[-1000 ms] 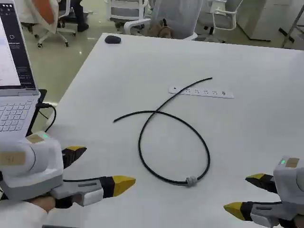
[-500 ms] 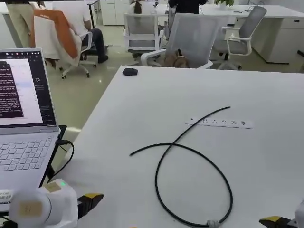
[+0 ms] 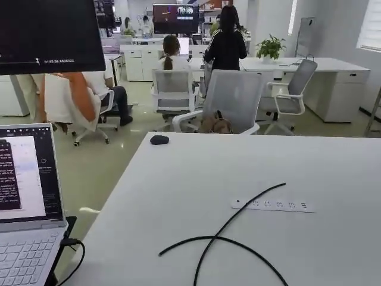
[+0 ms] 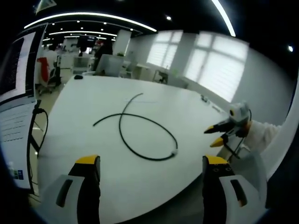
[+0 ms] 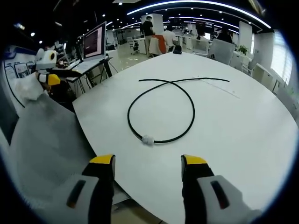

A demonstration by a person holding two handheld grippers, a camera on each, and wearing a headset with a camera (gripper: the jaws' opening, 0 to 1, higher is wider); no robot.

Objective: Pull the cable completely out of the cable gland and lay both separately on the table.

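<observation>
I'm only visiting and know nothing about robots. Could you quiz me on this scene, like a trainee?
1. True or false: the cable gland is threaded on the cable.
2. The cable lies: A) straight; B) in a loop crossing itself; C) bundled tight.
3. Are the left gripper and the right gripper open or shut?

Key: 1 true. 2 B. 3 both open, holding nothing.

Smooth matt white table; matt black rubbery cable.
</observation>
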